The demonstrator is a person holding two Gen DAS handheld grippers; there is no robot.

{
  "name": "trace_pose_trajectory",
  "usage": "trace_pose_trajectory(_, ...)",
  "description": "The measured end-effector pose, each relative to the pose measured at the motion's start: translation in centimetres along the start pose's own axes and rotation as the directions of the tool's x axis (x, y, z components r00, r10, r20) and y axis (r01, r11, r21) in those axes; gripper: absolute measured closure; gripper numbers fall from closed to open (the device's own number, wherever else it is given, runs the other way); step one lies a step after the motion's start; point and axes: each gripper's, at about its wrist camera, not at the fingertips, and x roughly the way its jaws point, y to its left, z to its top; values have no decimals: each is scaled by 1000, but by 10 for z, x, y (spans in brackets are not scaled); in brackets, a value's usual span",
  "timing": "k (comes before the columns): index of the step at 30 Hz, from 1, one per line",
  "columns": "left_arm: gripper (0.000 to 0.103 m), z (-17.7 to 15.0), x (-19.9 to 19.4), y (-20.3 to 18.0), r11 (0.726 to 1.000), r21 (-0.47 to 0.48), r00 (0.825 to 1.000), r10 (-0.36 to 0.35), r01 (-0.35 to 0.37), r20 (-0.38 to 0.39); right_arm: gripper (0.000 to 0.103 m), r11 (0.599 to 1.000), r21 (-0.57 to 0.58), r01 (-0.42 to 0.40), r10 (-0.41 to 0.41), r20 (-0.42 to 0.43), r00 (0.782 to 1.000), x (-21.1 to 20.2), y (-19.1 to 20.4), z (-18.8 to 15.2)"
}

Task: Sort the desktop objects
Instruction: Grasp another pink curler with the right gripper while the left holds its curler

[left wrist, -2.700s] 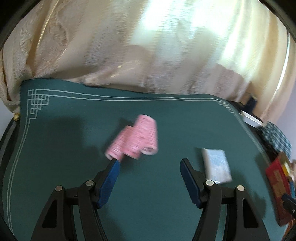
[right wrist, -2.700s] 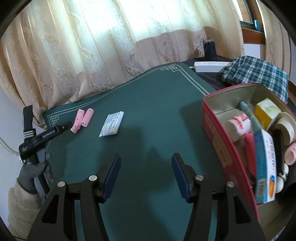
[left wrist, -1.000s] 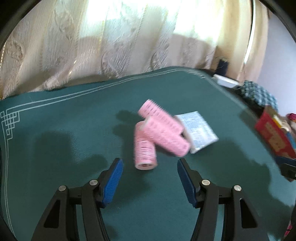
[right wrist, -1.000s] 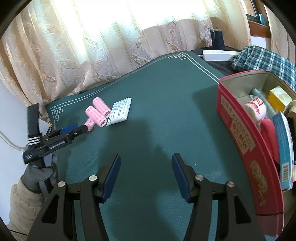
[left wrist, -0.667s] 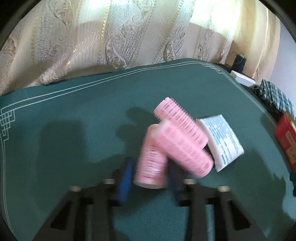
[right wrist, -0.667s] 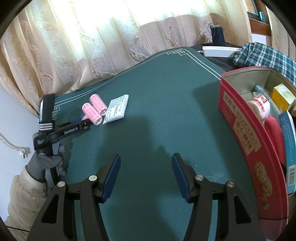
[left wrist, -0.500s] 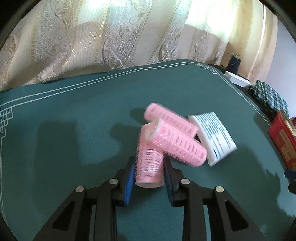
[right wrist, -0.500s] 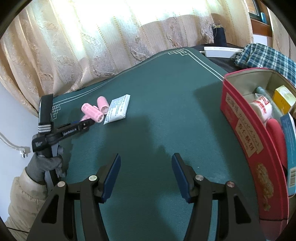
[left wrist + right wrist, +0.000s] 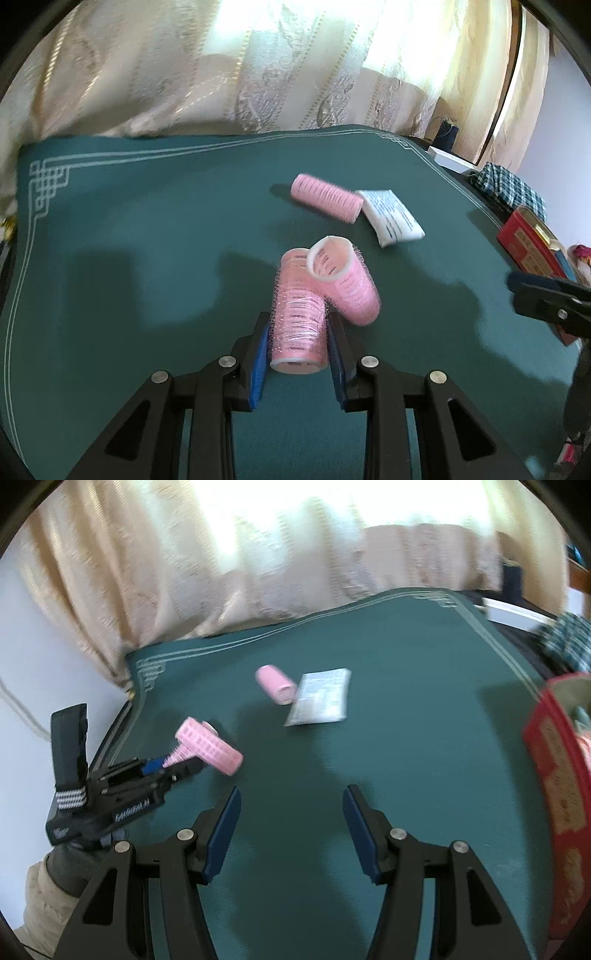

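Note:
My left gripper [image 9: 298, 318] is shut on a pink hair roller [image 9: 297, 295], gripping it lengthwise between the blue pads. A second pink roller [image 9: 345, 282] clings to its far end and tilts off to the right. In the right wrist view the same pair of rollers [image 9: 207, 746] sticks out of the left gripper [image 9: 173, 766] above the green mat [image 9: 406, 738]. A third pink roller [image 9: 327, 197] lies on the mat, touching a white packet [image 9: 391, 218]. My right gripper [image 9: 291, 799] hangs open over the mat with nothing between its fingers.
A red tin [image 9: 554, 768] full of items stands at the mat's right edge, also in the left wrist view as the red tin [image 9: 528, 243]. Checked cloth [image 9: 509, 184] and a white box lie beyond the far right corner. Curtains hang behind the table. A gloved hand [image 9: 70, 860] holds the left gripper.
The left jaws closed on the nearest roller and pulled back with it; a second roller came along stuck to it, the third stayed by the packet. The right gripper swung left, still open.

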Motion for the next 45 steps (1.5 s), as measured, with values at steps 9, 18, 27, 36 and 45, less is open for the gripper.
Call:
trace_pose_trajectory(9, 73, -24, -14, 17, 998, -61, 1000, 5, -4, 7, 42, 971, -210, -114, 101, -69, 992, 47, 62, 5)
trace_pose_trajectory(18, 73, -27, -12, 26, 997, -76, 999, -31, 32, 8, 42, 927, -314, -207, 167, -149, 975, 89, 91, 13)
trace_pose_trajectory(27, 73, -28, -10, 28, 995, -87, 999, -51, 51, 3, 66, 932, -208, -297, 247, -235, 940, 121, 78, 21)
trace_pose_trajectory(36, 73, -28, -12, 30, 994, -101, 999, -35, 36, 13, 70, 959, -98, -267, 250, -159, 955, 85, 45, 13)
trace_pose_trajectory(45, 73, -28, -16, 23, 996, -79, 999, 40, -37, 25, 70, 983, -89, -160, 152, -93, 984, 46, 32, -4)
